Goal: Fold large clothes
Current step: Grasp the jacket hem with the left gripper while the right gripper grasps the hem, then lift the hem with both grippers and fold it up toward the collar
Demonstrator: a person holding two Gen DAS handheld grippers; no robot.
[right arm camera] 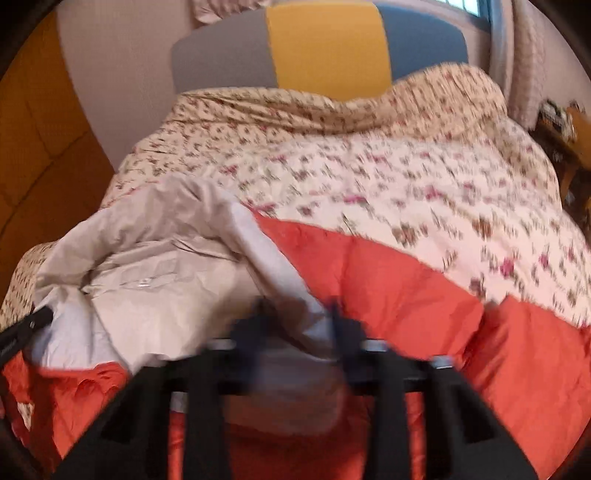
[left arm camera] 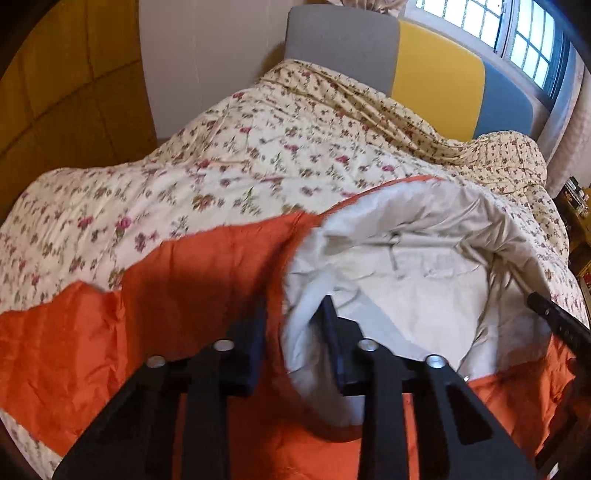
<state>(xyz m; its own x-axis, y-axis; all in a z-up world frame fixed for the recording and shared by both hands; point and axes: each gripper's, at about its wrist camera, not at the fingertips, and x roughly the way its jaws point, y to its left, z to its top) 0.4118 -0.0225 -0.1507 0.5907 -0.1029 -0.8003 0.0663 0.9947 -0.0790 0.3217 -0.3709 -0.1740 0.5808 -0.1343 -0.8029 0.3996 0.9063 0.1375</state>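
Observation:
An orange jacket with a pale grey lining lies spread on the bed, its collar side facing me and the lining showing. My left gripper is shut on the collar edge where the orange shell meets the lining. In the right wrist view, which is blurred, the same jacket shows its lining to the left. There my right gripper is shut on a fold of lining at the collar's other side. Each gripper's black finger shows at the other view's edge: right fingers, left fingers.
A floral quilt covers the bed under the jacket and bunches up near the headboard, which has grey, yellow and blue panels. A window is at the far right, wooden doors at the left, and a cluttered wooden shelf beside the bed.

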